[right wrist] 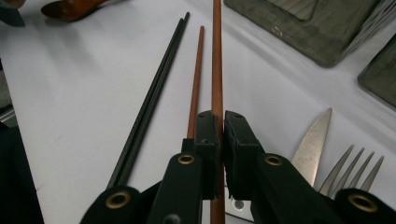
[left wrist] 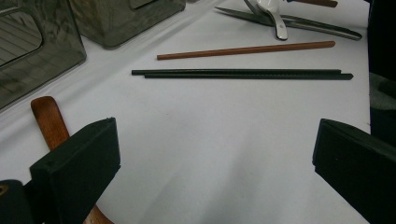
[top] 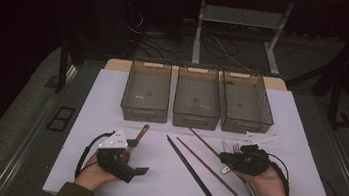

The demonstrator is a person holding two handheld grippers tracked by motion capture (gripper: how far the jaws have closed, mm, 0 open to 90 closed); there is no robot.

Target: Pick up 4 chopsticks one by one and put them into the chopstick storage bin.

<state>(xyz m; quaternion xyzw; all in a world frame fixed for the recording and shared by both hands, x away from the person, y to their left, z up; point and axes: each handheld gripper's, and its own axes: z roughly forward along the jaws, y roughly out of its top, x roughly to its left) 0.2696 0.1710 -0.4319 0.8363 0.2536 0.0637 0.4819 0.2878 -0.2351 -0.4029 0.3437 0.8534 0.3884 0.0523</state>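
Note:
My right gripper is shut on a brown chopstick that runs straight out between its jaws. In the high view this gripper grips the chopstick near its near end, and the far end points toward the middle bin. A second brown chopstick and a black pair lie to its left on the white mat. My left gripper rests low at the front left, open, with nothing between its jaws. A wooden spoon lies beside its left jaw.
Three translucent grey bins stand in a row at the back of the white mat. A metal knife and fork lie by my right gripper. More metal cutlery lies beyond the chopsticks.

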